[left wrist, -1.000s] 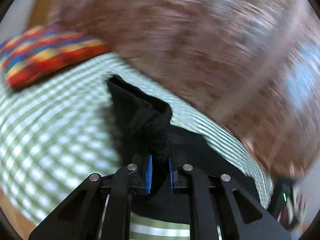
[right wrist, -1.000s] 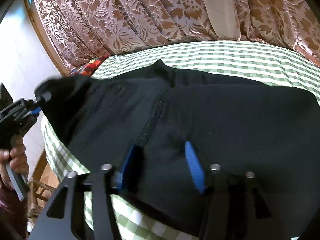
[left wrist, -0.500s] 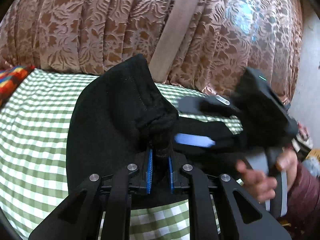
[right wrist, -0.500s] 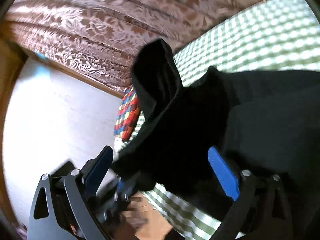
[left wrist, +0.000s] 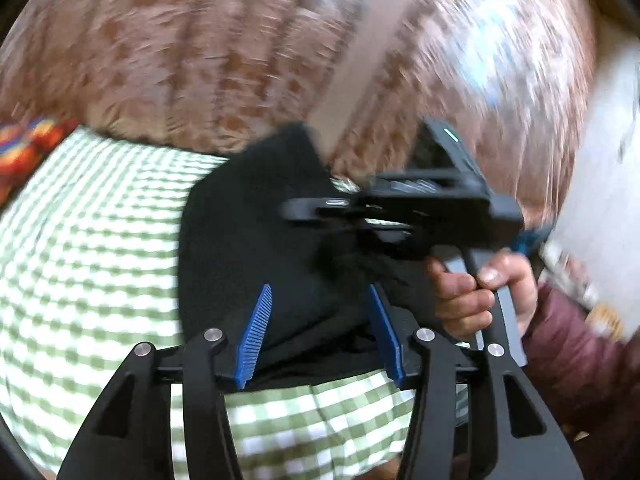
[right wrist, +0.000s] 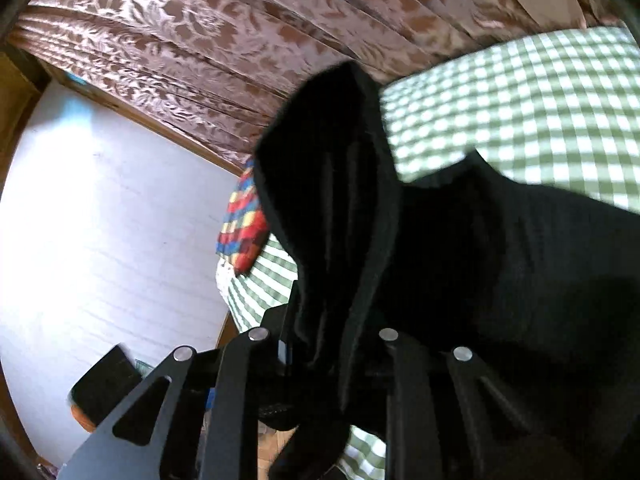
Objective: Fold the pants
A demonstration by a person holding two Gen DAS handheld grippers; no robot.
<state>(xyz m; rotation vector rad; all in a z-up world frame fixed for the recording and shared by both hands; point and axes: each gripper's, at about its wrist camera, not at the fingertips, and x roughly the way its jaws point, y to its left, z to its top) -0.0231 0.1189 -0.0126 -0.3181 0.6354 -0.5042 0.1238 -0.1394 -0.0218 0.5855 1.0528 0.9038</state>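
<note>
Black pants [left wrist: 256, 232] lie on a green-and-white checked bed [left wrist: 80, 240]. My left gripper [left wrist: 320, 332] is open, its blue pads [left wrist: 254, 332] spread to either side of the near edge of the cloth. My right gripper [right wrist: 320, 360] is shut on a bunched edge of the pants [right wrist: 332, 200], which stands up lifted from between its fingers. In the left wrist view the right gripper [left wrist: 420, 212] sits over the pants, held by a hand [left wrist: 476, 292]. The right pads are hidden by cloth.
A brown floral curtain [left wrist: 200, 60] hangs behind the bed. A multicoloured checked cushion [right wrist: 244, 224] lies at the bed's far end by a white wall [right wrist: 100, 220]. A dark object [right wrist: 104, 384] lies low by the wall.
My left gripper let go of the bunched pants edge and opened. My right gripper closed on that edge and now holds it up.
</note>
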